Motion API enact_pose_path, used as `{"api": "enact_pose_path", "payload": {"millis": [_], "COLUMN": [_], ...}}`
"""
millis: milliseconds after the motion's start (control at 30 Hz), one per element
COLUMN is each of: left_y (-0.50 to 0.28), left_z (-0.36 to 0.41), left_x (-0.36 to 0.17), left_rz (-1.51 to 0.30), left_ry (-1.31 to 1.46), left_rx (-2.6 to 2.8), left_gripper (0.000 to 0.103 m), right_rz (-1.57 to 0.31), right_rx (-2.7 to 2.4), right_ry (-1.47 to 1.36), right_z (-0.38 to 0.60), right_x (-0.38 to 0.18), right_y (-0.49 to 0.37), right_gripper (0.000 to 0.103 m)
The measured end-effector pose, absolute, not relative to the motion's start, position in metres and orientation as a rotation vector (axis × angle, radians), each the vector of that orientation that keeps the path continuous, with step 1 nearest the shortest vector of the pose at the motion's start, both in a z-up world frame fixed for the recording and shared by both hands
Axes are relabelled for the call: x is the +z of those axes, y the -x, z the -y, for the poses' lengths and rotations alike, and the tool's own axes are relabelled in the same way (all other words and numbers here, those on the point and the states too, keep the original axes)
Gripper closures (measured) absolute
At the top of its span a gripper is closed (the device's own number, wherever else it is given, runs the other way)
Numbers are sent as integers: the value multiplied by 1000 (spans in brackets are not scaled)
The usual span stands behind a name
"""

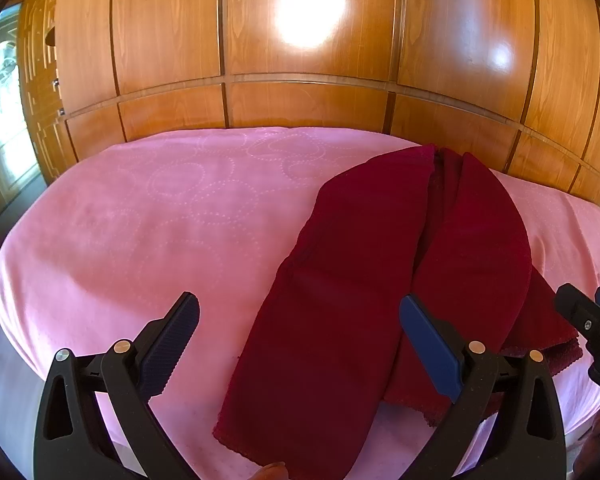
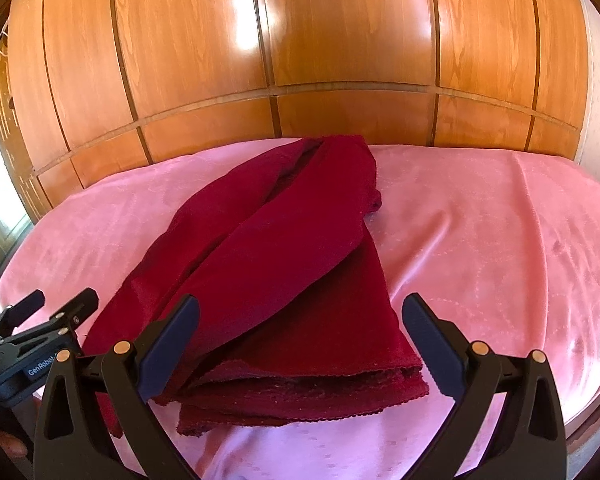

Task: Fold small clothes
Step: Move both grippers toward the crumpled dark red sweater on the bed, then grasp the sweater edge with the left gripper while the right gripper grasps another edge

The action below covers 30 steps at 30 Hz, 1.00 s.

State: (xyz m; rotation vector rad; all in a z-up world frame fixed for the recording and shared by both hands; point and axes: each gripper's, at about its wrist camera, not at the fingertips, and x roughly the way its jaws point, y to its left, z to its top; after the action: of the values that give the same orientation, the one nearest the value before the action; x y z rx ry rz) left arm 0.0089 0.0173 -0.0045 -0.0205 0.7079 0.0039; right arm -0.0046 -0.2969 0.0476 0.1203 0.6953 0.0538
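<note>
A dark red garment (image 1: 364, 272) lies on the pink bedspread (image 1: 160, 216), its two side panels folded inward lengthwise with a seam gap down the middle. The right wrist view shows the same red garment (image 2: 284, 264) with layered hem edges at the near end. My left gripper (image 1: 300, 340) hovers open over the garment's near left part, nothing between its fingers. My right gripper (image 2: 300, 344) is open above the near hem, also holding nothing. The right gripper (image 1: 592, 320) shows at the right edge of the left wrist view, and the left gripper (image 2: 52, 312) at the left edge of the right wrist view.
A glossy wooden wardrobe (image 1: 300, 60) stands close behind the bed. A bright doorway or window (image 1: 0, 100) is at the far left. The pink bedspread (image 2: 500, 240) stretches bare to the right of the garment, and the bed's near edge drops off below the grippers.
</note>
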Motion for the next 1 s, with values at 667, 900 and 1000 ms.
{"api": "enact_pose_path", "payload": {"millis": [667, 900, 1000], "left_y": [-7, -8, -5], "left_z": [-24, -23, -25], "left_x": [-14, -25, -28], "left_rz": [-734, -764, -769], "left_ry": [9, -8, -22], "left_rx": [16, 5, -18], "left_gripper": [4, 4, 4], "right_rz": [-725, -748, -789], "right_rx": [84, 91, 112], "right_ry": [-163, -197, -257], "right_z": [297, 304, 310], "right_x": [40, 35, 30], "right_y": [1, -5, -17], "right_gripper": [2, 12, 21]}}
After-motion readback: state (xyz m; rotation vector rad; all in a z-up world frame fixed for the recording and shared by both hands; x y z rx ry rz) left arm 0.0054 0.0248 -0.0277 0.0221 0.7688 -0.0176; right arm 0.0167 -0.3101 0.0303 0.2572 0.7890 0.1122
